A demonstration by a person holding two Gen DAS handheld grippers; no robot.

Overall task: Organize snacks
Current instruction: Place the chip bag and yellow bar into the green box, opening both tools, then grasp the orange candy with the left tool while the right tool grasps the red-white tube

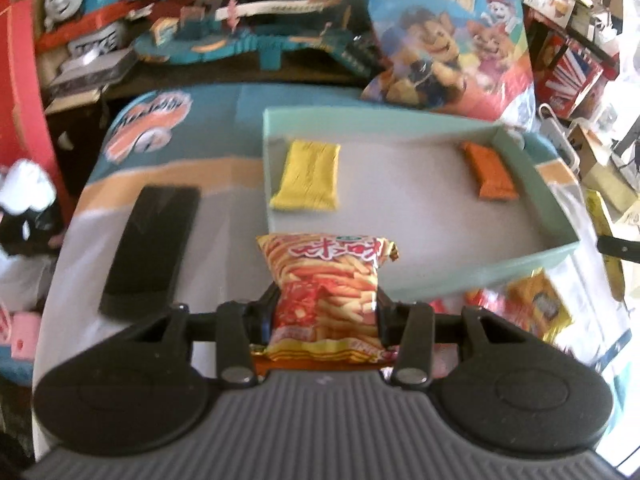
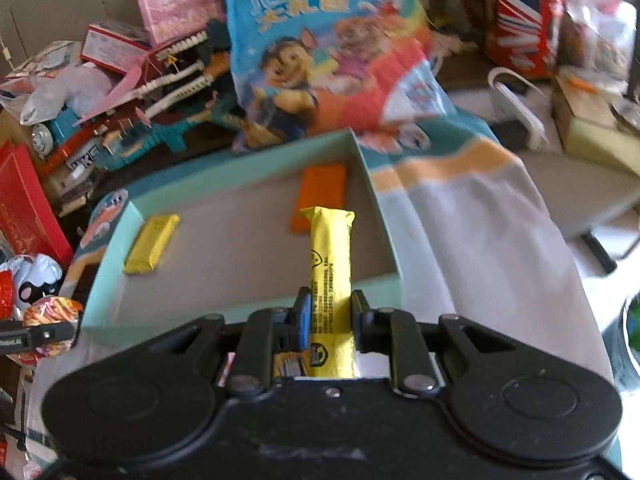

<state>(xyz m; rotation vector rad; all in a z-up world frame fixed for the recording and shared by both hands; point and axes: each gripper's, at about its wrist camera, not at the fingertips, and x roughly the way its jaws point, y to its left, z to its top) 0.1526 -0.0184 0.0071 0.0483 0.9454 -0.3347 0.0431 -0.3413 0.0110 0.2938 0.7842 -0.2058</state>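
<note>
Yellow stick pack (image 2: 330, 276) upright (right jaws clamp it) | left jaws clamp chip bag (image 1: 326, 300)

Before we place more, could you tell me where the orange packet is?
The orange packet lies inside the tray, in its far right corner, well apart from the yellow packet.

Soft daylight, glare at right edge; motion blur, fisheye bending at edges.

Cloth-draped table (image 1: 224, 220) (teal, orange, grey bands), shallow mint box (image 1: 556, 216), black slab (image 1: 152, 248) beside it
</note>
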